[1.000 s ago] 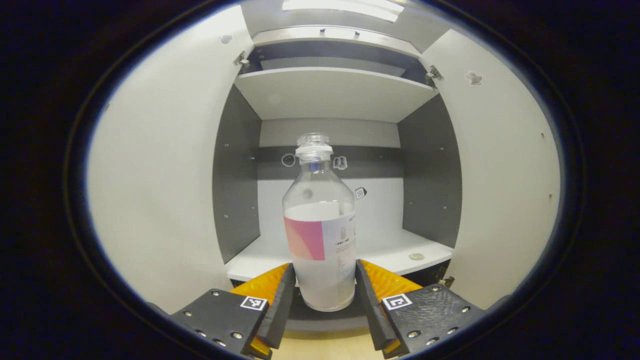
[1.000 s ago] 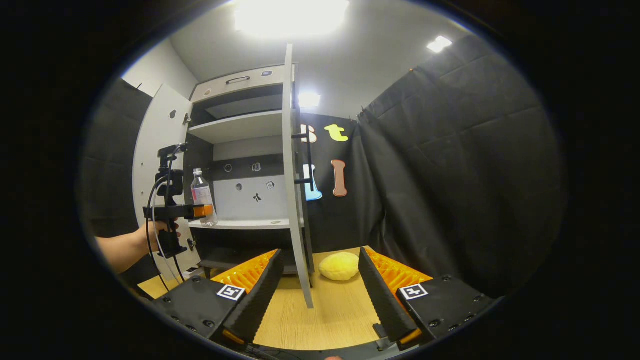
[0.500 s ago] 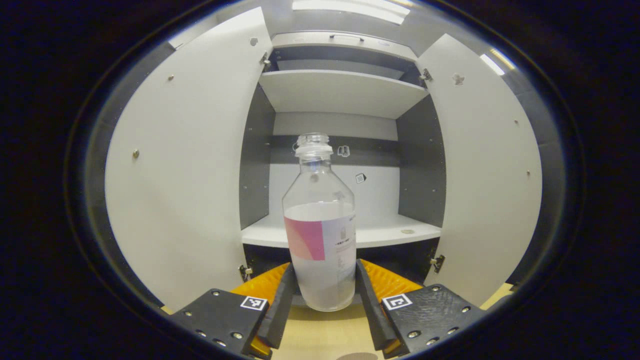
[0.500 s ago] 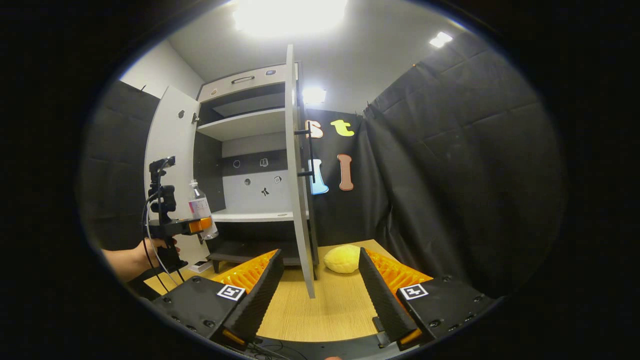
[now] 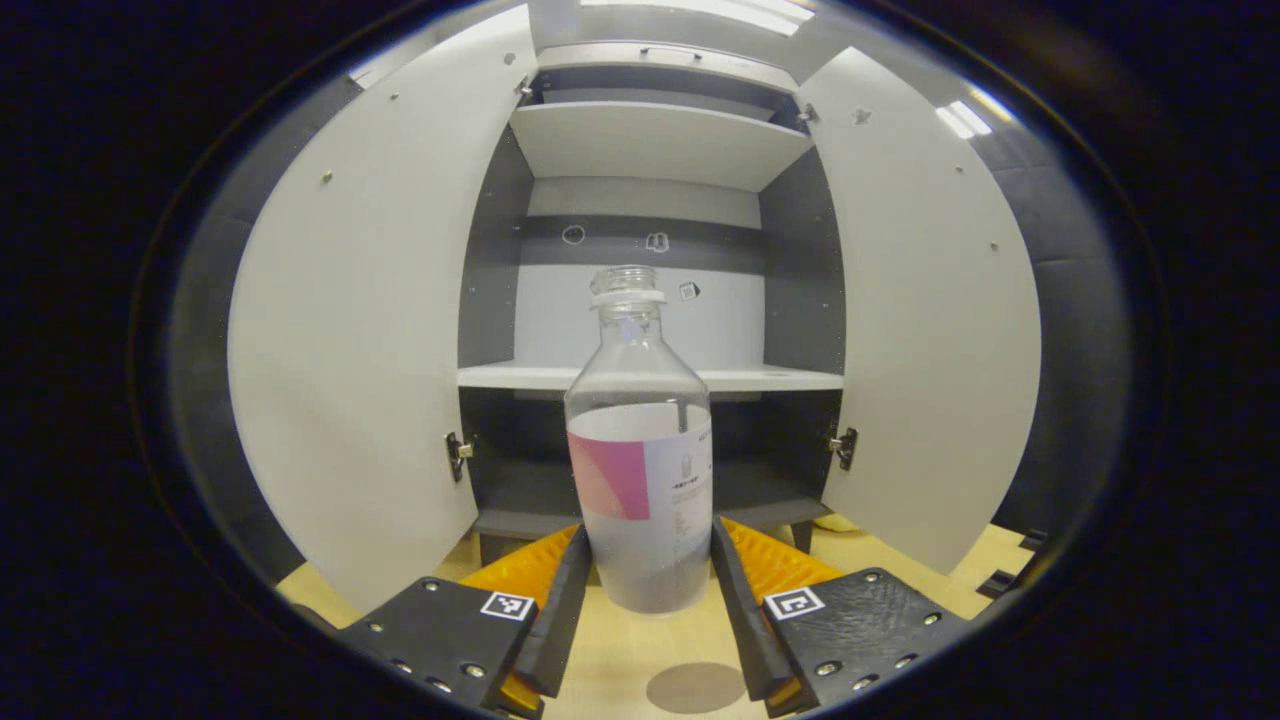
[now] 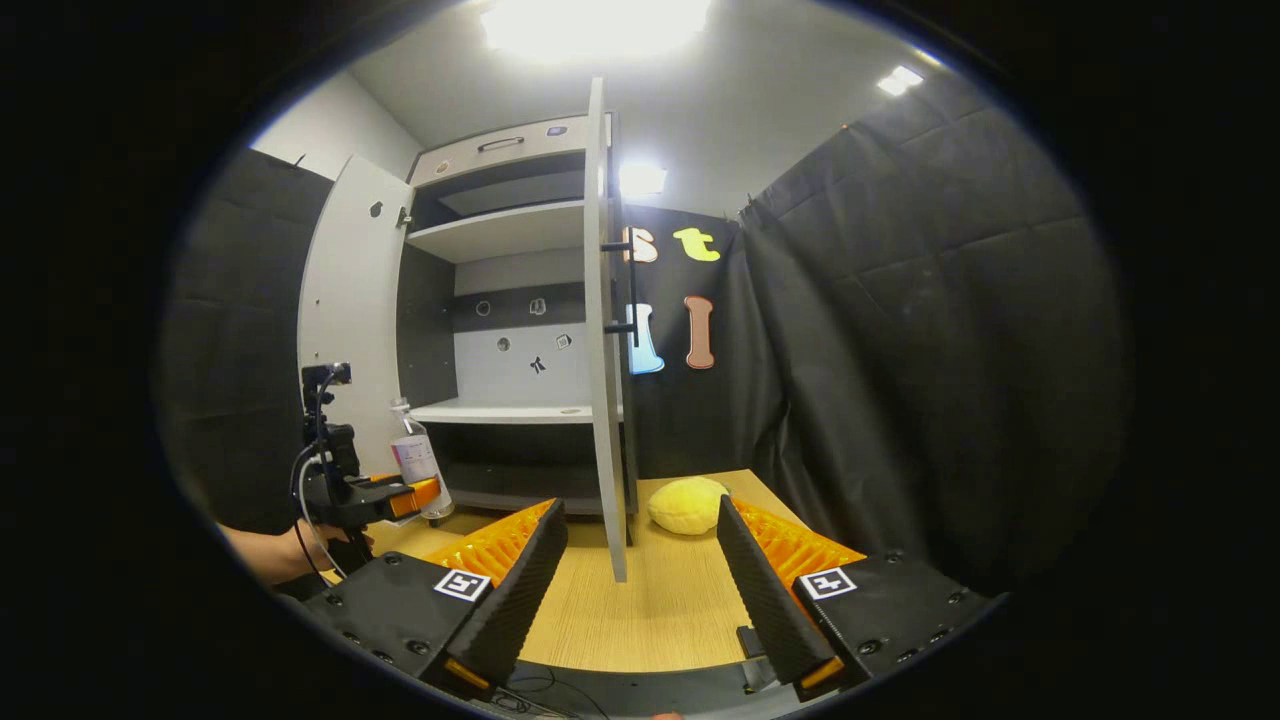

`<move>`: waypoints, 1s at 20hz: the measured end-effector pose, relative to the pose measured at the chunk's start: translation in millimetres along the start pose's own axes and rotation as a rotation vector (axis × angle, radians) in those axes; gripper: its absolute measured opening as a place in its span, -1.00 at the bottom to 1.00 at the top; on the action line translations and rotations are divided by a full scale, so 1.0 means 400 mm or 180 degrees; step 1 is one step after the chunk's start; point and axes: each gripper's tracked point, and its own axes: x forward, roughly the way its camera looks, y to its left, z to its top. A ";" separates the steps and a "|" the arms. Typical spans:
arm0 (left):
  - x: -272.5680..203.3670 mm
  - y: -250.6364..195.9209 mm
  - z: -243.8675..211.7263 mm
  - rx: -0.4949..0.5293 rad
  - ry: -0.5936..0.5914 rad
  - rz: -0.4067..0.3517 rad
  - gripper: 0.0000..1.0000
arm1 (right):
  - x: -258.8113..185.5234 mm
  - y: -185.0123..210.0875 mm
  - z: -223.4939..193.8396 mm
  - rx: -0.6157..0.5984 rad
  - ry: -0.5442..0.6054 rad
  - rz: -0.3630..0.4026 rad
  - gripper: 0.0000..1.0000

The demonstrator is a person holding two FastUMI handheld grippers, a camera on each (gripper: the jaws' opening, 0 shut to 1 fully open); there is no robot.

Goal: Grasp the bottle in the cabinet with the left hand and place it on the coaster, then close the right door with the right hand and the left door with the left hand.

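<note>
My left gripper is shut on a clear bottle with a pink and white label, held upright in front of the open cabinet. A round grey coaster lies on the wooden table just below the bottle. In the right gripper view, the bottle and the left gripper sit low at the left, held by a person's hand. My right gripper is open over the table, near the edge of the right door. The left door stands wide open.
A yellow soft object lies on the table beside the right door. The cabinet's middle shelf is bare. Black cloth walls close in the right side.
The left gripper has drawn the bottle out of the cabinet and lowered it toward the table; the coaster has come into sight beneath it. The right gripper has barely shifted.
</note>
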 end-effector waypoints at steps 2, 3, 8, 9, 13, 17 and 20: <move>-0.010 -0.008 -0.045 0.0020 0.0007 -0.0021 0.37 | 0.000 0.005 -0.009 -0.0037 0.0044 0.0016 0.93; -0.015 -0.014 -0.075 0.0005 0.0039 -0.0040 0.36 | -0.003 0.009 -0.014 -0.0046 0.0066 0.0020 0.93; -0.025 -0.045 -0.223 0.0069 0.0275 -0.0132 0.36 | -0.018 0.026 -0.033 -0.0085 0.0134 0.0025 0.86; -0.029 -0.054 -0.255 0.0075 0.0314 -0.0159 0.37 | -0.019 0.030 -0.038 -0.0114 0.0141 0.0020 0.86; -0.032 -0.081 -0.331 0.0020 0.0365 -0.0266 0.36 | -0.025 0.051 -0.067 -0.0135 0.0271 0.0045 0.93; -0.037 -0.097 -0.388 0.0001 0.0441 -0.0268 0.37 | -0.027 0.070 -0.081 -0.0141 0.0322 0.0056 0.93; -0.047 -0.104 -0.415 0.0006 0.0491 -0.0276 0.37 | -0.020 0.090 -0.089 -0.0152 0.0353 0.0109 0.86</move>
